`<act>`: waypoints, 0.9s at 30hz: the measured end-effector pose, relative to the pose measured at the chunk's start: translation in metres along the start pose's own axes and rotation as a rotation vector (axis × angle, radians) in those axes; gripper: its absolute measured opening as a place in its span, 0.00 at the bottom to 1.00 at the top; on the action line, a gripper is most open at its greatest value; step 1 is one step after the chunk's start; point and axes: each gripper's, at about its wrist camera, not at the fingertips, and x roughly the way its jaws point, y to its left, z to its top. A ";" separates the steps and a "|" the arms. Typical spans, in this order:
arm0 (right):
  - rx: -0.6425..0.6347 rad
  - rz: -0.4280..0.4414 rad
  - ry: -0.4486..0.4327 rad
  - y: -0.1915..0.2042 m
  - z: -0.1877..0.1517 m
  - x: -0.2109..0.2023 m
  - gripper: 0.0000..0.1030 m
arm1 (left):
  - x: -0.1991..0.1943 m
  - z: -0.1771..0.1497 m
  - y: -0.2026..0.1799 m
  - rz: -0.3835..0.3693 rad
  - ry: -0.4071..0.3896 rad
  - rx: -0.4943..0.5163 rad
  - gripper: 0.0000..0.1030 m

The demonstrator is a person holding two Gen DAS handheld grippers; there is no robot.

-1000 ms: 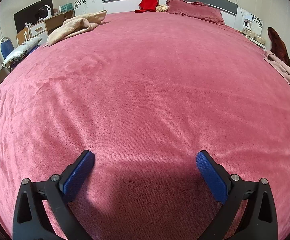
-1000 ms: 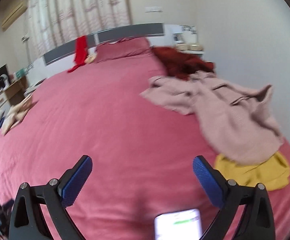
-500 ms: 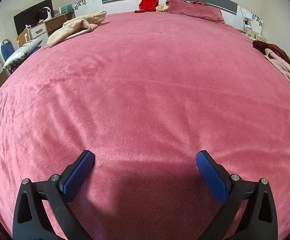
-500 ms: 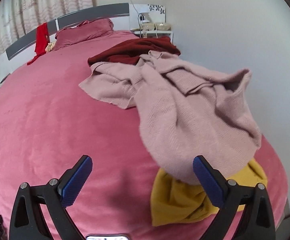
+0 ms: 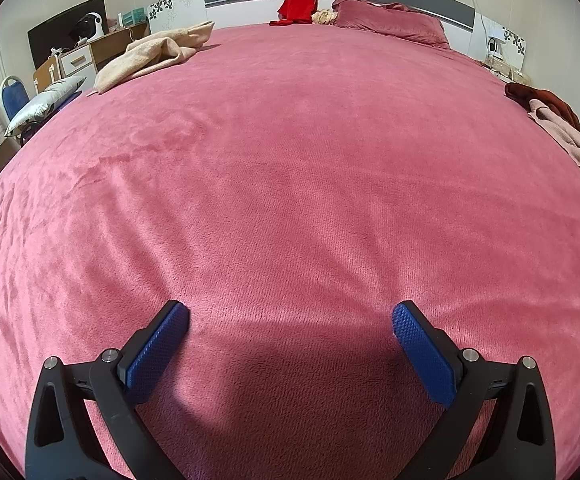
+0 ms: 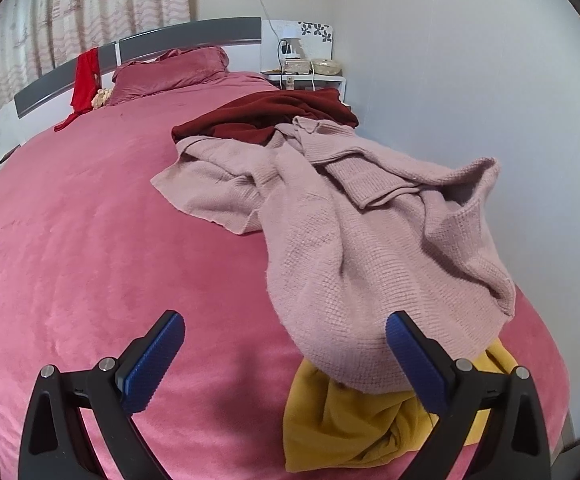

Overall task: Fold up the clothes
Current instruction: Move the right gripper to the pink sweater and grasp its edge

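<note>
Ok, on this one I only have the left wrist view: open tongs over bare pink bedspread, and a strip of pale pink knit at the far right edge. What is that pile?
Observer: In the right wrist view it is a crumpled pink knit sweater, and its near end lies on top of a mustard-yellow garment that your view does not show at all.
Operator: Is the other hand holding any of it?
Observer: No. The right tongs are open and empty, pointed at the sweater's near hem.
</note>
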 end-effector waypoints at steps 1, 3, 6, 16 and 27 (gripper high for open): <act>0.002 0.002 0.000 -0.001 0.000 0.000 1.00 | 0.000 0.000 0.000 0.000 0.000 0.000 1.00; -0.007 0.001 0.000 -0.001 0.000 0.002 1.00 | 0.000 0.000 0.000 0.000 0.000 0.000 1.00; -0.038 -0.013 0.015 0.002 0.003 0.010 1.00 | 0.001 0.000 0.000 -0.001 0.000 0.001 1.00; -0.170 -0.115 0.131 0.007 0.024 0.072 1.00 | -0.005 0.005 -0.003 0.015 0.011 0.016 1.00; -0.120 -0.133 0.286 -0.028 0.026 0.122 0.99 | -0.044 0.038 -0.043 -0.020 -0.089 0.165 1.00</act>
